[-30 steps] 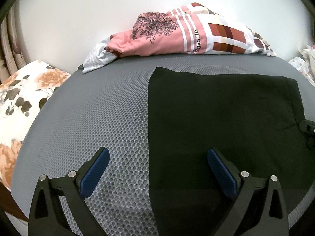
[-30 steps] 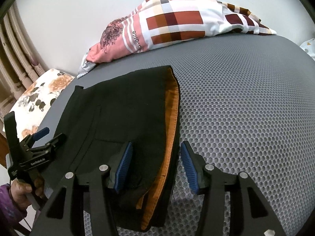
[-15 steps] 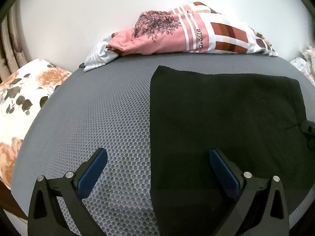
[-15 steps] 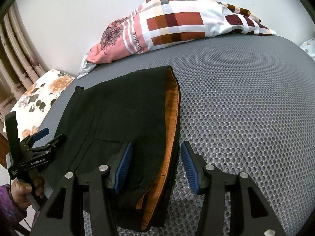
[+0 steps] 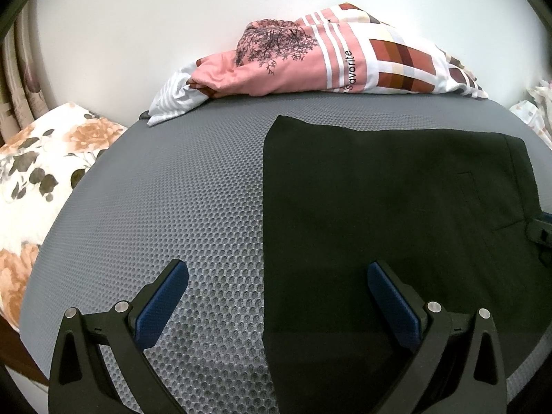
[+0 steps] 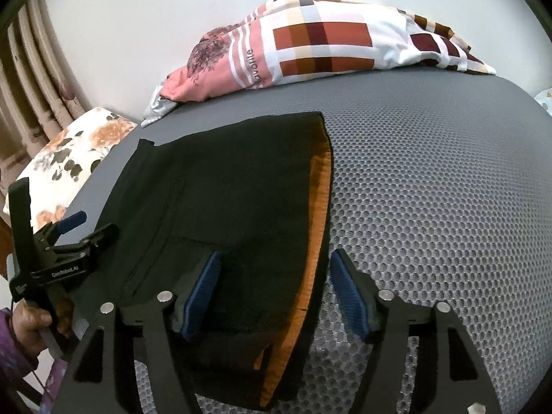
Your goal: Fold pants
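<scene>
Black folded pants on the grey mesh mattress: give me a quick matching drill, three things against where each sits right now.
Things:
1. black folded pants
2. pink and checked patterned quilt
3. floral cream pillow

Places:
A. off the left edge of the grey mesh mattress
B. bunched along the wall at the far edge
C. flat on the mattress, orange lining showing along one edge

Pairs: 1-C, 2-B, 3-A

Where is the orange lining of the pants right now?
In the right wrist view, the orange lining edges the black pants, between the opening right gripper.
</scene>
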A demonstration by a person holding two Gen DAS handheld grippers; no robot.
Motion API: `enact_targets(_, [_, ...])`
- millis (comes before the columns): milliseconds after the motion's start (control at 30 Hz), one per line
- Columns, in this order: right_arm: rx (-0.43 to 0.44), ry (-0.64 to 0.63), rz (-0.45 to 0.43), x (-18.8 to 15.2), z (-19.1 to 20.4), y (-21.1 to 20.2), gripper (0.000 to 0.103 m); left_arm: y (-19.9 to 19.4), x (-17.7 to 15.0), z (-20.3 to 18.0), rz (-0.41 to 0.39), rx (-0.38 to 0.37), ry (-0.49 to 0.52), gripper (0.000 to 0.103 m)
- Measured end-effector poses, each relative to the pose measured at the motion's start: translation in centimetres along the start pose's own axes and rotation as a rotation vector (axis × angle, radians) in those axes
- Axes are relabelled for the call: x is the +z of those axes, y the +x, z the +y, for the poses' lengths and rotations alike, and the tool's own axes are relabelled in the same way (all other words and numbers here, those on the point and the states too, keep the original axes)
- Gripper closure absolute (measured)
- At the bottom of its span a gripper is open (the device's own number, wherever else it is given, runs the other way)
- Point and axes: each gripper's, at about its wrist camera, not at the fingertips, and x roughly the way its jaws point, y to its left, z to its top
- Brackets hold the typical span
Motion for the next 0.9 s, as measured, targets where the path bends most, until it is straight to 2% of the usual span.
enact_targets(133, [-0.011, -0.028, 0.012, 0.1, 0.5, 0.3, 0.028, 0.0, 0.0, 0.0, -0.001, 0.002, 0.001, 0.0])
enact_targets(233, [-0.015, -0.035, 0.016, 0.1, 0.7, 0.4, 0.027, -0.1, -0.1, 0.0, -0.002, 0.004, 0.003, 0.0])
enact_targets(433, [0.009, -0.03, 0.045, 0.4, 0.5, 0.3, 0.032, 0.0, 0.0, 0.0, -0.001, 0.002, 0.001, 0.0])
enact_targets(567, [0.082, 0.035, 0.069, 0.6, -0.5, 0.1, 0.033, 0.0, 0.0, 0.1, 0.005, -0.008, -0.011, 0.0])
enact_targets(767, [0.282, 0.246, 0.097, 0.7, -3.8, 0.0, 0.033, 0.2, 0.0, 0.3, 0.017, -0.031, -0.037, 0.0])
enact_targets(900, [0.299, 0.238, 0.122, 1.2, -3.6, 0.4, 0.033, 0.3, 0.0, 0.6, 0.025, -0.046, -0.053, 0.0])
